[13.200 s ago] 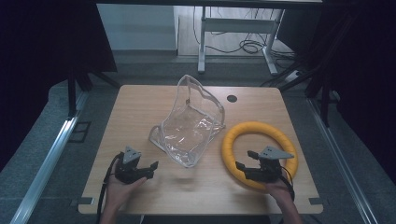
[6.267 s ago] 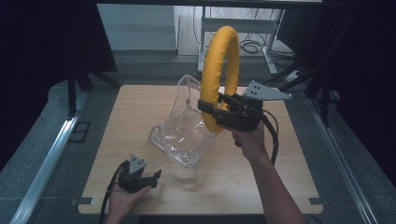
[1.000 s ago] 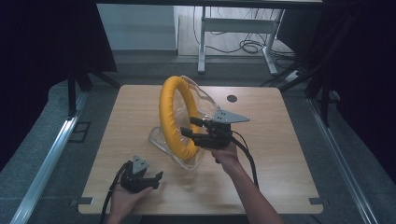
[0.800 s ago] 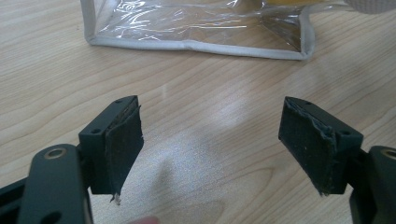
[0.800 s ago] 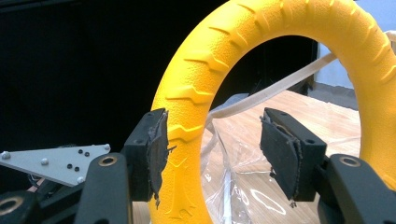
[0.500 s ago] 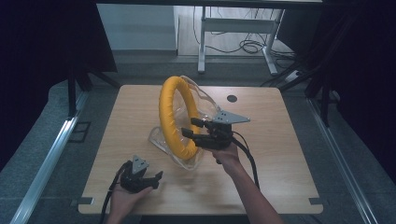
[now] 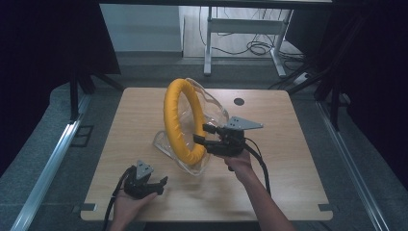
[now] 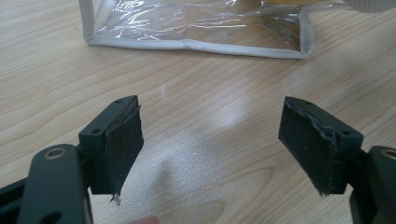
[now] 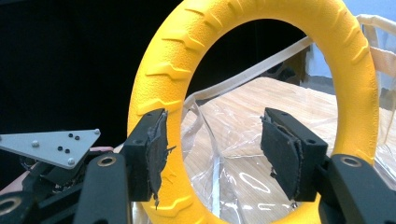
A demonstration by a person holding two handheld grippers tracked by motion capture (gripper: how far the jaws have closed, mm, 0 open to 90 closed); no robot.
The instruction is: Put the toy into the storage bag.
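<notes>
Ring (image 7: 179, 122) stands upright in the clear bag (image 7: 211, 113), so I judge packing nearly done; my right tool (image 7: 198, 134) beside it is spread, releasing, left tool (image 7: 162, 182) spread, idle nearer me.

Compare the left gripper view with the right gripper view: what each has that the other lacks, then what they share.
Left gripper view: the left gripper, open over bare table, facing the clear bag's white-trimmed bottom edge.
Right gripper view: the right gripper, open, with the yellow ring upright before it, and the bag's straps.
Shared: the clear bag, the wooden table, and jaws standing apart.
</notes>
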